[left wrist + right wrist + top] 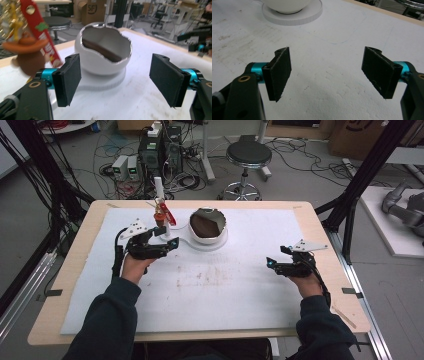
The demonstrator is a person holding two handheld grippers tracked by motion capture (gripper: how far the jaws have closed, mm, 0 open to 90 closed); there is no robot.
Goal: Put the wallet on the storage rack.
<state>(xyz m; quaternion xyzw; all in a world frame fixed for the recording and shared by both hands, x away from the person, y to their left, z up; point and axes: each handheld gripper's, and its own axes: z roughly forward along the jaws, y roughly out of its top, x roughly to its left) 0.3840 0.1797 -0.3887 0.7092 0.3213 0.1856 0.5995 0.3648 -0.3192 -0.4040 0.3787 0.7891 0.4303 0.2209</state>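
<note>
A white cracked-egg-shaped shell (207, 226) with a dark brown inside stands on a round white base (200, 244) at the back middle of the mat. Just left of it hangs a small orange-brown figure (160, 216) with a red tag. My left gripper (172, 242) is beside the base, open, with nothing between its pads. In the left gripper view the shell (100, 65) is straight ahead and the figure (27, 55) is at the left, apart from my left gripper (116, 75). My right gripper (270, 264) rests open over bare mat; its view has my right gripper (328, 72) holding nothing.
A white foam mat (215, 290) covers most of the wooden table (75, 270). Behind the table stand a black stool (248, 155) and computer boxes (160, 150) with cables. A black frame post (350, 205) rises off the right edge.
</note>
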